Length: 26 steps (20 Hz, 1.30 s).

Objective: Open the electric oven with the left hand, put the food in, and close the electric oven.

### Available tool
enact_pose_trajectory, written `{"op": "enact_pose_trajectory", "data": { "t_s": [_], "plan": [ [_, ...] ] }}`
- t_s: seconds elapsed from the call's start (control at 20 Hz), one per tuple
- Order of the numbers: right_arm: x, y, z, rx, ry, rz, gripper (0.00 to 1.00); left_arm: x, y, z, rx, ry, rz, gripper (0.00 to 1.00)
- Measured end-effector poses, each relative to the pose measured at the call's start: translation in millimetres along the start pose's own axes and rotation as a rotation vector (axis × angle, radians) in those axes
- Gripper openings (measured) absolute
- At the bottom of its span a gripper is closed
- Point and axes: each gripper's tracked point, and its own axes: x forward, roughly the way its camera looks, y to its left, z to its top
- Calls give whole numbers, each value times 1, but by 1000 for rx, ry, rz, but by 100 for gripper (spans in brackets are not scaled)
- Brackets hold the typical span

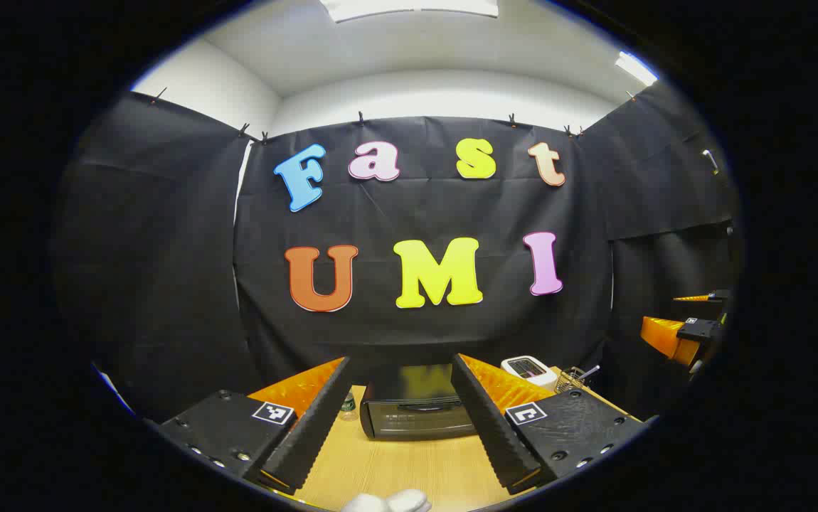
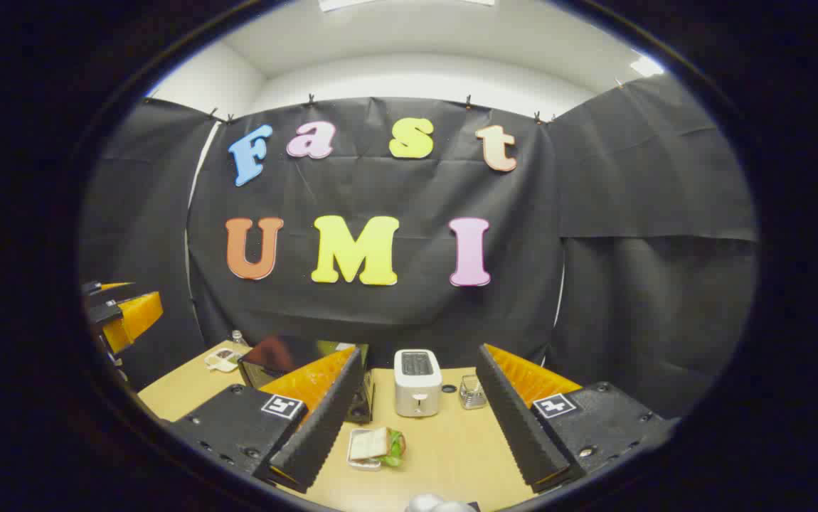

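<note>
The left gripper (image 1: 400,427) is hovering with its fingers spread wide and nothing between them, and straight ahead, framed in the gap, the boxy black electric oven with a dark glass door (image 1: 420,402) is sitting on the pale wooden table (image 1: 395,466), its door apparently closed. Its handle looks like a stiff bar along the top of the door, so hooking it from above and pulling down seems the sensible hold; the hinged door will probably swing heavily. The right gripper (image 2: 412,430) is likewise hanging open and empty, and just ahead of its left finger the sandwich with green leaf on a small white tray (image 2: 375,448) is lying on the table, soft, light and easily squashed, so gripping the tray's rim looks safer.
</note>
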Motion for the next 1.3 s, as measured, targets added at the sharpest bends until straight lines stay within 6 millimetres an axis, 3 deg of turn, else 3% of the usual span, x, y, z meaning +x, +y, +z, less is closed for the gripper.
{"op": "enact_pose_trajectory", "data": {
  "t_s": [0.05, 0.1, 0.7, 0.75, 0.8, 0.95, 1.0, 1.05, 1.1, 1.15, 1.3],
  "plan": [
    [2, 2, -1, -3, 4, 10, 100, -1, 3, -1, 6, 1, 10, 92],
    [4, 4, -1, -7, 9, 16, 100, 0, 3, -1, 14, -2, 13, 94],
    [12, 5, -5, -45, 19, 26, 100, 14, 15, -11, 37, 6, 56, 94],
    [13, 4, -7, -45, 21, 25, 94, 16, 14, -13, 39, 9, 55, 94],
    [14, 3, -7, -46, 23, 25, 100, 18, 14, -15, 40, 10, 57, 94],
    [16, 2, -8, -54, 26, 30, 100, 28, 8, -25, 29, 32, 45, 94],
    [18, 1, -7, -49, 20, 37, 94, 34, 5, -29, 29, 41, 42, 94],
    [19, 1, -6, -44, 17, 42, 100, 40, 3, -33, 31, 46, 38, 94],
    [21, -2, -6, -42, 16, 43, 94, 46, -1, -38, 34, 52, 32, 94],
    [22, -6, -6, -43, 14, 38, 100, 55, -5, -42, 36, 54, 27, 94],
    [27, -20, -5, -43, 17, 18, 100, 81, -21, -64, 14, 97, 7, 95]
  ]
}}
